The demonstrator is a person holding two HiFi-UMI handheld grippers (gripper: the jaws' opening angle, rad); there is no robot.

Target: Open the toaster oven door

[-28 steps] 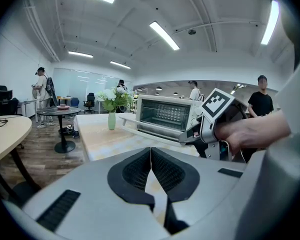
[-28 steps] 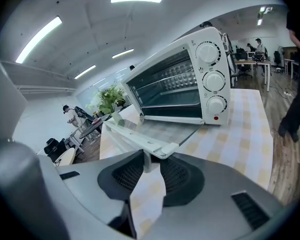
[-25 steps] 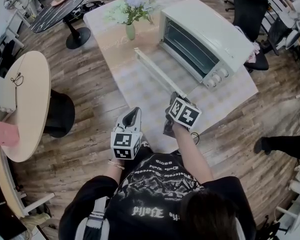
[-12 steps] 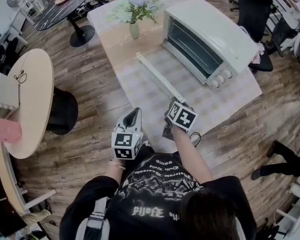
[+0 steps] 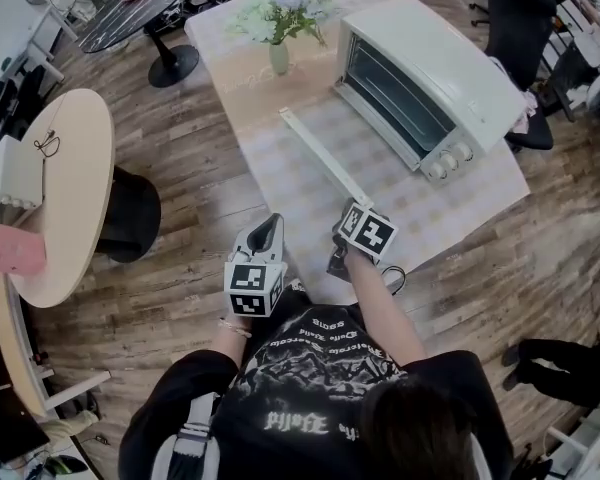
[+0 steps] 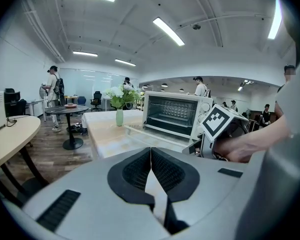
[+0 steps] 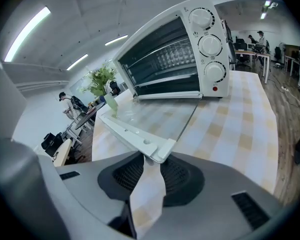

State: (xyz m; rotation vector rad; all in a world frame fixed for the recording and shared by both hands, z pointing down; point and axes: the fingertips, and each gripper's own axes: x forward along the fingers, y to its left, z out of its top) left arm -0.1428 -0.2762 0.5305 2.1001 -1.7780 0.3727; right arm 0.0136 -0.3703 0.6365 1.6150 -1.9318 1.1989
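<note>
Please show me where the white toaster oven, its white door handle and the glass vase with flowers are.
White toaster oven (image 5: 450, 53): head view, on its top panel.
White door handle (image 5: 323, 158): head view, middle of the bar.
Glass vase with flowers (image 5: 279, 60): head view, on the vase body.

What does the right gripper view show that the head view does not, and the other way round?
Only the right gripper view: the jaws of the right gripper closed on the end of the door handle, and the small red lamp under the knobs. Only the head view: the left gripper and the round wooden table. Both: the toaster oven with its door down, the vase of flowers, the checked tablecloth.
</note>
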